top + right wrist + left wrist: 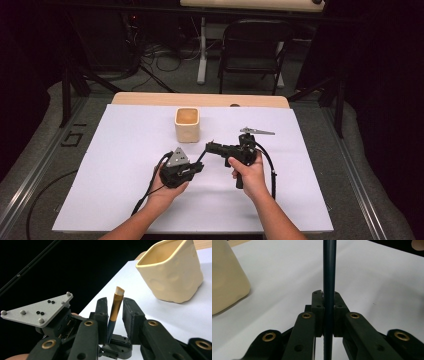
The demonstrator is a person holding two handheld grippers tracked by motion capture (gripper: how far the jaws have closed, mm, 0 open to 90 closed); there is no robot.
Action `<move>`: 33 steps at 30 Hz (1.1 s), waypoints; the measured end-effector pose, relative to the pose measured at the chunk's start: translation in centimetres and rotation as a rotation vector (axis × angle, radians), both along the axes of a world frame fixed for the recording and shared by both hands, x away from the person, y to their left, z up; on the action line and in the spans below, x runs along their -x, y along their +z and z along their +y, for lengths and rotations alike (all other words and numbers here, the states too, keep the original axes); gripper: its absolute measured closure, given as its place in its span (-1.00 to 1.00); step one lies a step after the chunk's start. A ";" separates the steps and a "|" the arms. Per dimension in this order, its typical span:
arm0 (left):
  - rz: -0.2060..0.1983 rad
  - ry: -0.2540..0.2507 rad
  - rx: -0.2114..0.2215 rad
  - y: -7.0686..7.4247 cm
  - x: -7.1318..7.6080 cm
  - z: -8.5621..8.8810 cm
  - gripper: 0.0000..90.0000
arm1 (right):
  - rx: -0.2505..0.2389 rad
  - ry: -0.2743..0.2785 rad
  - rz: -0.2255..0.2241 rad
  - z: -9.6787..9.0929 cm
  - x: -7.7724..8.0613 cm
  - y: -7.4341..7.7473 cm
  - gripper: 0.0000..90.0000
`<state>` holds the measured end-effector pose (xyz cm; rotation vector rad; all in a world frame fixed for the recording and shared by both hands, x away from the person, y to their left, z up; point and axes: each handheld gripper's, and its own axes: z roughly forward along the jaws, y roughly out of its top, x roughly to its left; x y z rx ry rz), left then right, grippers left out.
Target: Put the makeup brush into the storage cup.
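A thin paintbrush with a dark blue handle [329, 270], a gold ferrule [115, 310] and a pale bristle tip stands between the two grippers. My left gripper [329, 296] is shut on the handle, which runs straight up between its jaws. My right gripper [116, 300] has the ferrule end between its jaws; a gap shows on one side, so it stands open. In the high view the left gripper [200, 167] and the right gripper [209, 146] meet tip to tip at mid-table. The left gripper's grey plate [37, 310] shows beside the right jaws.
A cream square cup [187, 125] stands open-side up just behind the grippers, close by in the gripper views [227, 282] [172, 272]. A white sheet [125, 150] covers the wooden table. A folding chair [252, 50] and cables lie beyond the far edge.
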<state>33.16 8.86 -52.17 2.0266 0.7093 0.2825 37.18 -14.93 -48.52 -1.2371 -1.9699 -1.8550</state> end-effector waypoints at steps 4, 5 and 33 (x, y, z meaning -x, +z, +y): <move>-0.001 0.000 -0.003 0.0 0.0 0.0 0.87 | -0.002 0.004 0.001 0.0 0.0 0.0 0.69; -0.002 0.000 0.000 0.0 0.0 0.0 0.87 | -0.001 0.008 0.003 0.0 0.0 0.0 0.70; -0.006 -0.002 -0.001 0.0 0.1 -0.1 0.87 | -0.040 0.023 0.035 -0.1 -0.1 -0.4 0.86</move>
